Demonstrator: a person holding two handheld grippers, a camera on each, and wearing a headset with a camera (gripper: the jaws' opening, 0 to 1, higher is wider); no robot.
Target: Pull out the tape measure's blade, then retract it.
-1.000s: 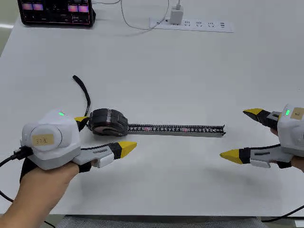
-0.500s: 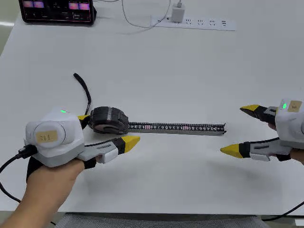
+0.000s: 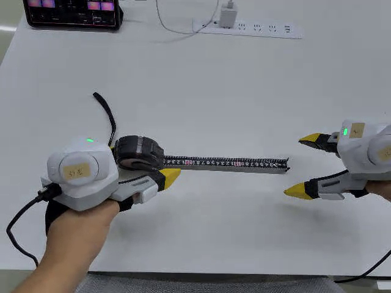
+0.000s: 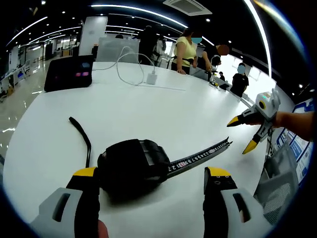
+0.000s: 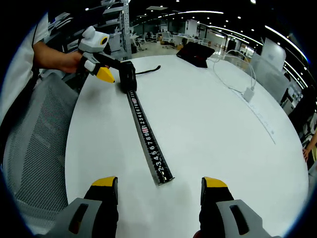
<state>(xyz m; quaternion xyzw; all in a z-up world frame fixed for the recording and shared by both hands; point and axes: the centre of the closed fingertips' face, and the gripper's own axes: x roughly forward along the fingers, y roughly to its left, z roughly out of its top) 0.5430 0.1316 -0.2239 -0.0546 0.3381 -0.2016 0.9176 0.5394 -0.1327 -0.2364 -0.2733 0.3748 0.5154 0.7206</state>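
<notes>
The tape measure (image 3: 139,152) lies toward the table's (image 3: 201,85) front left corner, blade (image 3: 226,163) out rightward. The left tool (image 4: 151,172) sits open around its case and the right tool (image 3: 300,165) open past the tip. Ungripped, the case may skid if the blade snaps back.

Holds the left gripper (image 3: 142,162) low on the left, jaws spread wide and pointing right (yellow tips level in its own view). Grips it from beneath with the left hand (image 3: 78,221), forearm angled back and down. Aims the right gripper (image 3: 302,165) leftward, jaws likewise parted wide. Seems to wrap the right hand (image 3: 382,190) round the handle, though mostly cut off.
</notes>
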